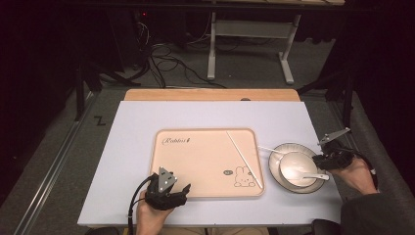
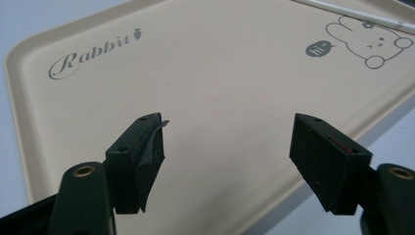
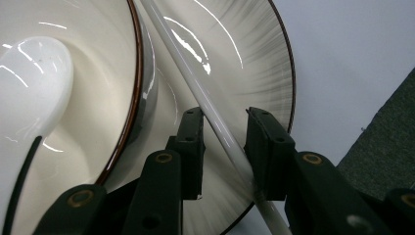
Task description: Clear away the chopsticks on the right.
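Pale matte table [image 1: 137, 122]; beside the smooth beige tray [image 1: 195, 161], right gripper [image 3: 224, 128] straddles a thin glossy white chopstick [image 3: 195, 88] on the ribbed plate [image 3: 254, 58], unclenched; left gripper [image 2: 227, 147] gapes empty.

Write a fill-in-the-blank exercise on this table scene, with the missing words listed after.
1. The cartoon printed on the tray is a ____.
2. The bowl stands on a ____.
3. The white stick between the right gripper's jaws is a ____.
4. The left gripper hovers over the tray with its jaws ____.

Missing words: rabbit; plate; chopstick; open
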The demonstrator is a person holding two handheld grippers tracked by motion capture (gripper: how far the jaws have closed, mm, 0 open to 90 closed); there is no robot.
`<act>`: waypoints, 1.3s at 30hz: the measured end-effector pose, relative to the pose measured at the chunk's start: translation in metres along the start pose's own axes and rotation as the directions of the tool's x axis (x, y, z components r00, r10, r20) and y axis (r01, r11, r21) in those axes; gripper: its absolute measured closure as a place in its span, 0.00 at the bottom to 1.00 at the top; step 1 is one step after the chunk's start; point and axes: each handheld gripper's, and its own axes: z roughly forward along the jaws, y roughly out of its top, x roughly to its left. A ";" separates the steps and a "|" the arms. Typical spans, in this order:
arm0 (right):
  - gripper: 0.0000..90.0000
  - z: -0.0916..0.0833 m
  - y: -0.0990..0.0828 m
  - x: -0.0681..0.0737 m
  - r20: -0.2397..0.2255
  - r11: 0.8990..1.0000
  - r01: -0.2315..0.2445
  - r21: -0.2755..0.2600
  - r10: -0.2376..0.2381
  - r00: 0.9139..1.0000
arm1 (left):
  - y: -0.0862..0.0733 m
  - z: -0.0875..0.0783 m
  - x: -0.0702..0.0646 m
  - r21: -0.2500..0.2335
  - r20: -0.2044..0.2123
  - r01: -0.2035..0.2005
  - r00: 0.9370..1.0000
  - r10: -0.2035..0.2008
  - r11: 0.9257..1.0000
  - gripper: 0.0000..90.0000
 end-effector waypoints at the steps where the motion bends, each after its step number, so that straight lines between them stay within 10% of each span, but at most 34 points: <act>1: 0.78 0.000 0.000 0.000 0.001 1.000 0.001 0.000 -0.001 1.000 | 0.000 0.000 0.000 0.000 0.000 0.000 1.000 0.000 1.000 0.32; 39: 0.95 -0.013 -0.011 0.002 -0.011 0.996 -0.040 -0.080 0.039 0.999 | -0.001 0.007 -0.004 0.024 0.034 -0.010 0.999 0.009 1.000 0.33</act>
